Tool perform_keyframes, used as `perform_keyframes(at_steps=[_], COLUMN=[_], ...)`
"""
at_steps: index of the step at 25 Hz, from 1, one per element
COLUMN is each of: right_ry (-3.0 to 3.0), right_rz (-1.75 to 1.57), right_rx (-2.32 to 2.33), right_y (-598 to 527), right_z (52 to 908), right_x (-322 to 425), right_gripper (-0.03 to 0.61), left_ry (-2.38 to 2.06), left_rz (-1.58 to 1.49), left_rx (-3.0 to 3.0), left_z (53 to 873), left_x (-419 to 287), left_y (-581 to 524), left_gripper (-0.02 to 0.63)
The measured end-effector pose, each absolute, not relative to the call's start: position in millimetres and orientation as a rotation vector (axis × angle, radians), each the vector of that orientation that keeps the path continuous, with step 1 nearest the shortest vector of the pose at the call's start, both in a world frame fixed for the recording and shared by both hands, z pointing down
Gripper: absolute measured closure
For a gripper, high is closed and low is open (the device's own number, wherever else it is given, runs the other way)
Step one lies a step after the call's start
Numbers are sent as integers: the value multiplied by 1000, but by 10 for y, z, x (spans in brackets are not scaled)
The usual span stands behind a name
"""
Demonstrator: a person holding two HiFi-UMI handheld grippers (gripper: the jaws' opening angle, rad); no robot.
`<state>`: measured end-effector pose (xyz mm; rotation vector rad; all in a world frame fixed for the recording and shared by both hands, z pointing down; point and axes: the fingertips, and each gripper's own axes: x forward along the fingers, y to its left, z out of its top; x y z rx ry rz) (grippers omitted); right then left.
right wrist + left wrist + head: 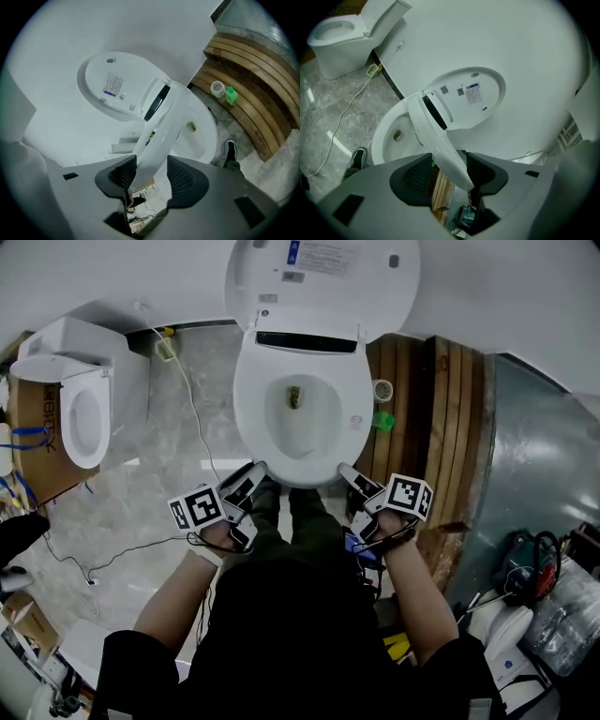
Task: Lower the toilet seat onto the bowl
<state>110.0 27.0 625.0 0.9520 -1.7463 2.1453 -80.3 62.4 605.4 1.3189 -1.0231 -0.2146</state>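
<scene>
- While the lid [323, 277] stands raised against the wall at the top centre of the head view, the toilet seat [251, 409] sits tilted below it, not flat on the bowl [389, 136].
- The left gripper [253, 470] is at the seat's front edge, lower left of the ring; in its own view its jaws stand apart, with the seat's rim [440, 145] running between them, against the right pad, a gap at the left.
- The right gripper [349, 472] is at the front edge, lower right; its jaws stand wide, the rim [161, 136] nearer the left pad.
- A second toilet [80, 399] stands at upper left; wooden boards [441, 399] lie to the right.
</scene>
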Motion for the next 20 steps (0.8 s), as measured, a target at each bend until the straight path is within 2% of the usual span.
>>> perform_keyframes(at_steps=[15,20], right_ry=[-1618,-1592], right_rz=[2144,2126], right_rx=[834,814], right_y=[487,573], right_z=[6639,6813], right_x=[1125,1142], right_gripper=[377,382], left_ry=[-990,-979], left_rz=[-10,41], left_rx=[1255,1255], left_z=[6560,6764], left_x=[-808,-820], left_y=[798,842], left_gripper=[448,453])
